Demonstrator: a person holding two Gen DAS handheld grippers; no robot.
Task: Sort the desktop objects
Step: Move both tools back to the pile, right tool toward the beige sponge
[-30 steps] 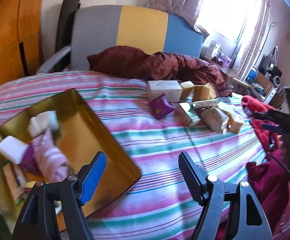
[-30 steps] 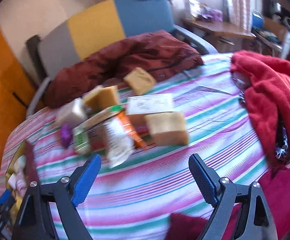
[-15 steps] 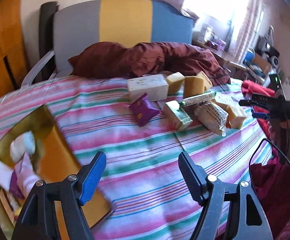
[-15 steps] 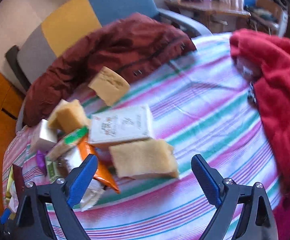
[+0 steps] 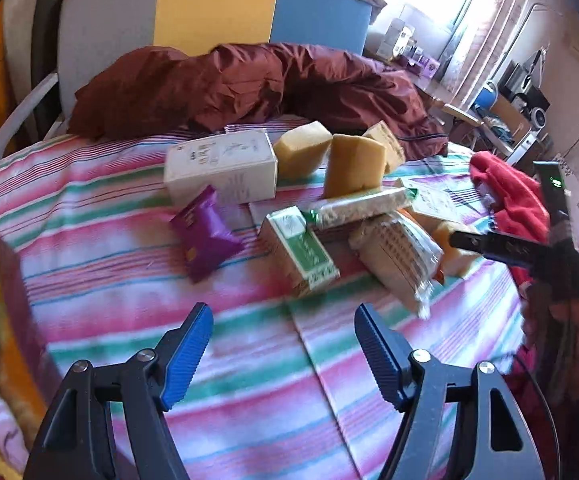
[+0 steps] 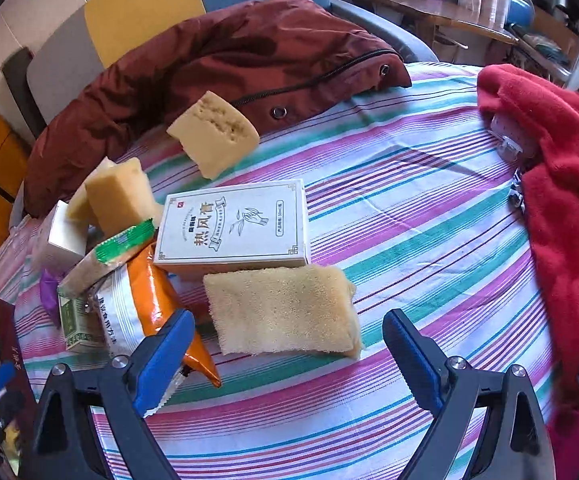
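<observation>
While my left gripper (image 5: 283, 354) hung half-open and empty short of the pile, my right gripper (image 6: 287, 354), wide and empty, straddled the sponge (image 6: 283, 314) lying crosswise just ahead.

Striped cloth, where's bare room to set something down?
Free: the striped cloth between the flat sponge and the red garment, and in front of the purple packet. Crowded: around the white box.

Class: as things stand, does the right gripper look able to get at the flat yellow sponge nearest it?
Probably yes. The right gripper is open, the flat sponge lies just ahead uncovered; only the orange packet crowds one side.
</observation>
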